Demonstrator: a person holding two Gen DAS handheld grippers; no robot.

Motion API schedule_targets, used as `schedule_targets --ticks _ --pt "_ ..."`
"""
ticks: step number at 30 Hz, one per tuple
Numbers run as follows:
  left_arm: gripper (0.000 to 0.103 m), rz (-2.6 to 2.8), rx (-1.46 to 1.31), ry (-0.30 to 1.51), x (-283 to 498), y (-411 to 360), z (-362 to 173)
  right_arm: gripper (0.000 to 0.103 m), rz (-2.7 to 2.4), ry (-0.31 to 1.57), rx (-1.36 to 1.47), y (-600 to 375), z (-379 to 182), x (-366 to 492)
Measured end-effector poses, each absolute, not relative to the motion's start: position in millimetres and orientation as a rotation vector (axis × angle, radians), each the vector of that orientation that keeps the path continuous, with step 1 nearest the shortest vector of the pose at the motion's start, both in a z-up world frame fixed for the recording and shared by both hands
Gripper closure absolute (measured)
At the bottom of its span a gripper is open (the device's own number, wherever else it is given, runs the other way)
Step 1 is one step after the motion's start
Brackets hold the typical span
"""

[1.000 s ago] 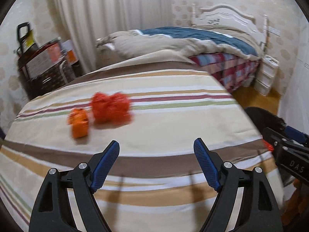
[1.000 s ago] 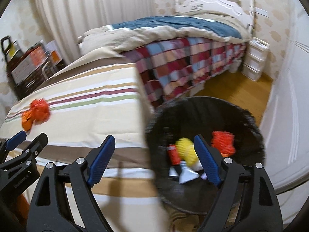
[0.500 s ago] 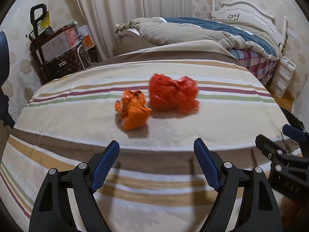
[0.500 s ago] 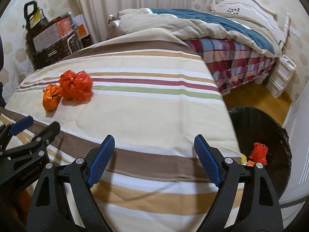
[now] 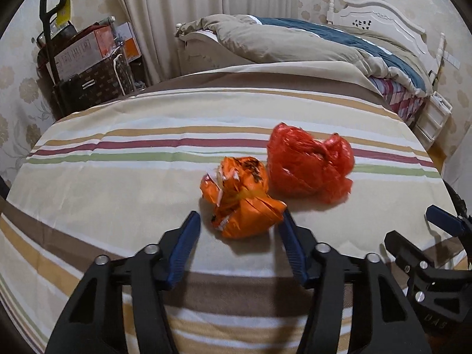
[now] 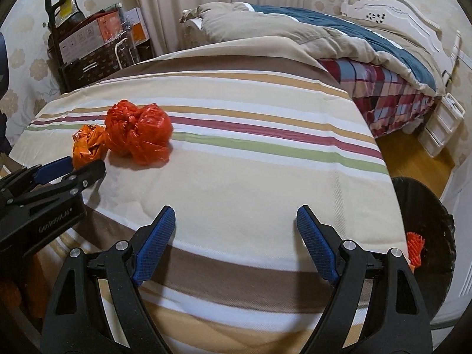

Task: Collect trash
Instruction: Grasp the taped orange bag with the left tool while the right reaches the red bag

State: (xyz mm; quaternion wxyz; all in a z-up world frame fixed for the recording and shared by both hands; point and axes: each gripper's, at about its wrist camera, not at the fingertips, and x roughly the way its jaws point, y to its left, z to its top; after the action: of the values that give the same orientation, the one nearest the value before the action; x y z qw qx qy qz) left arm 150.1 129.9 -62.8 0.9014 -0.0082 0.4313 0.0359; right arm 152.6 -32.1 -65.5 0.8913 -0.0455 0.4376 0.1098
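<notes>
Jaws of left gripper (image 5: 239, 221) have just been closing around the orange wrapper (image 5: 240, 199) at frame centre, pads not yet pressing; right gripper (image 6: 236, 236) spread, empty. Wrapper likely light, crinkly, springy: pinch its bulk.

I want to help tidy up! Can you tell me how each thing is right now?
orange wrapper: crumpled, on the striped cloth, between the left gripper's fingers
red bag: scrunched, lying beside the wrapper
left gripper: jaws just been closing around the wrapper, left finger not yet touching
right gripper: open, empty
black bin: holds some trash
</notes>
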Motion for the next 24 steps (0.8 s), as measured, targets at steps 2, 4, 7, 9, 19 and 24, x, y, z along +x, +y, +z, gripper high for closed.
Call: schedule_targets --ticks 2,4,7,9,19,24 --pt "0.061 0.069 -0.01 0.898 153 132 -64 0.021 0.232 0.911 -0.1 -28 -66 155" --pt "0.063 0.063 0.002 0.893 154 134 -64 0.02 0.239 0.914 -0.107 -22 -66 158" --pt "0.064 0.059 0.003 0.887 151 140 -63 0.02 0.252 0.919 -0.121 -12 -67 161" --pt "0.064 0.064 0.001 0.882 149 145 -63 0.02 0.263 0.92 -0.131 -4 -68 163" --pt "0.064 0.136 0.01 0.864 142 181 -60 0.016 0.323 0.925 -0.16 44 -70 179" --pt "0.064 0.178 -0.001 0.859 140 204 -60 0.016 0.323 0.926 -0.161 59 -70 194"
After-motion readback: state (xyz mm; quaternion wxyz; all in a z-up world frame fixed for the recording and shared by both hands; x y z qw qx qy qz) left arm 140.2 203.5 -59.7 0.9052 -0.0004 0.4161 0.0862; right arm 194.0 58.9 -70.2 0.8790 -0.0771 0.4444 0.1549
